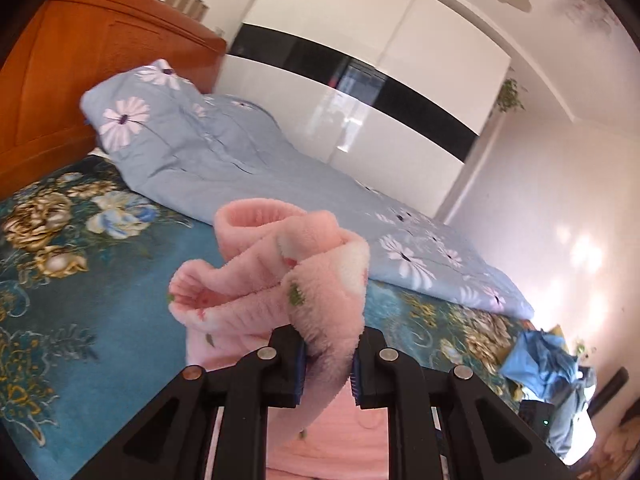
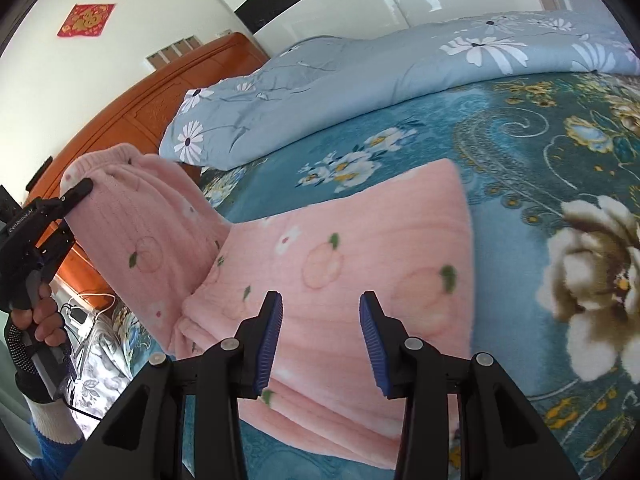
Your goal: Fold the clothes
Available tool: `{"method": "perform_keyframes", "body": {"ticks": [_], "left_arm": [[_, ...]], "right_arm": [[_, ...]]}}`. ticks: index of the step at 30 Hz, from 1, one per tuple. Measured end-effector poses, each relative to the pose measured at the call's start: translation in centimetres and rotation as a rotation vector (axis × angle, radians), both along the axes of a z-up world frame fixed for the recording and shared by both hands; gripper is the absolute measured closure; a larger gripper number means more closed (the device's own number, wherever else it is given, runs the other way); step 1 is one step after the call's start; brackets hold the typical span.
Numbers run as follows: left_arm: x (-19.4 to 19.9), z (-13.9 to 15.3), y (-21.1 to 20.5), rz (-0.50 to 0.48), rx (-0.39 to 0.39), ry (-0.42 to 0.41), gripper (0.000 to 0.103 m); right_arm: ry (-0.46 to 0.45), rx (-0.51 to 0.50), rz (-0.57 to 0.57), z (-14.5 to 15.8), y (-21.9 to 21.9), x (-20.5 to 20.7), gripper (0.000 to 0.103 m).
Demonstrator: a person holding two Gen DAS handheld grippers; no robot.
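Pink fleece garment [image 2: 360, 248], printed with peaches and small flowers, lies partly doubled on the teal floral bedspread [image 2: 520, 168], one ribbed end lifted clear by the left gripper [image 1: 328, 364], its jaws clamped on the plush fabric. Beside it, the right gripper [image 2: 320, 336] hovers over the flat portion, jaws apart and holding nothing. Folding looks mid-way: the raised end is not yet laid over. A pale blue daisy-print quilt [image 2: 360, 68] sits bunched behind.

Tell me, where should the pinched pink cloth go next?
Probably across, laid over the flat part: the left gripper is shut on one raised end of the pink garment, the rest lies on the bed, and the right gripper holds nothing.
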State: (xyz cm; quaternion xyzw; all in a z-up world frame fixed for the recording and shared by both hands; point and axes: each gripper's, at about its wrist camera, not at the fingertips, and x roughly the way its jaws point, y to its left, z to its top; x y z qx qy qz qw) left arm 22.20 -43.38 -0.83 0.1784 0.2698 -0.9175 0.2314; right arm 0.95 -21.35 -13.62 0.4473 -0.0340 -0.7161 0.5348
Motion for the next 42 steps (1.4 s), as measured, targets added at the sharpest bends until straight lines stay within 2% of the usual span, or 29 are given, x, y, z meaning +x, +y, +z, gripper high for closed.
{"method": "perform_keyframes", "body": {"ticks": [2,7,12,14,16,17,18,22,25,28,30,34,38,42], "left_arm": [[-3.5,-1.3,2.4,-0.058,-0.005,-0.046,0.085],[-10.0,-7.3,7.3,-0.160,0.014,-0.226,0.085],[-11.7,-10.9,9.5,-0.195,0.037,-0.319,0.084],[-11.9,-11.6,10.2,-0.213,0.038,-0.349,0.075],[-11.6,-11.6,10.9,-0.258,0.039,-0.340,0.048],[-11.2,-11.4,11.3,-0.283,0.048,-0.321,0.043],[-10.7,-11.1,11.6,-0.305,0.057,-0.301,0.039],[-6.8,-9.2,11.1,-0.355,0.086,-0.201,0.037],[-2.4,-7.8,8.0,-0.211,0.054,-0.163,0.028],[1.1,-8.3,3.8,0.048,0.000,-0.246,0.026],[2.3,-9.7,0.9,0.145,0.038,-0.304,0.026],[3.6,-12.8,-2.5,0.159,0.182,-0.338,0.026],[3.7,-14.5,-2.2,0.104,0.214,-0.343,0.026],[4.5,-14.8,-2.3,0.087,0.244,-0.311,0.026]], "right_arm": [[-0.012,-0.003,-0.034,-0.5,1.9,-1.1,0.062],[-0.042,0.014,-0.101,-2.0,5.6,-3.3,0.061],[-0.070,0.017,-0.141,-2.8,7.9,-4.5,0.061],[-0.071,0.013,-0.146,-2.6,8.1,-4.6,0.061],[-0.068,0.007,-0.150,-2.3,8.3,-4.6,0.061],[-0.063,0.003,-0.149,-2.0,8.2,-4.5,0.061],[-0.058,-0.001,-0.148,-1.7,8.0,-4.4,0.061],[-0.030,-0.009,-0.129,-0.3,7.2,-3.7,0.061],[-0.005,-0.021,-0.076,0.8,5.2,-2.9,0.061],[0.016,-0.032,0.003,1.8,2.0,-1.5,0.061],[0.048,-0.020,0.067,2.4,-1.0,-0.3,0.061],[0.160,0.054,0.197,3.1,-7.1,2.4,0.061],[0.296,0.169,0.240,2.9,-11.8,3.0,0.061],[0.243,0.226,0.273,1.4,-13.5,2.2,0.063]]}}
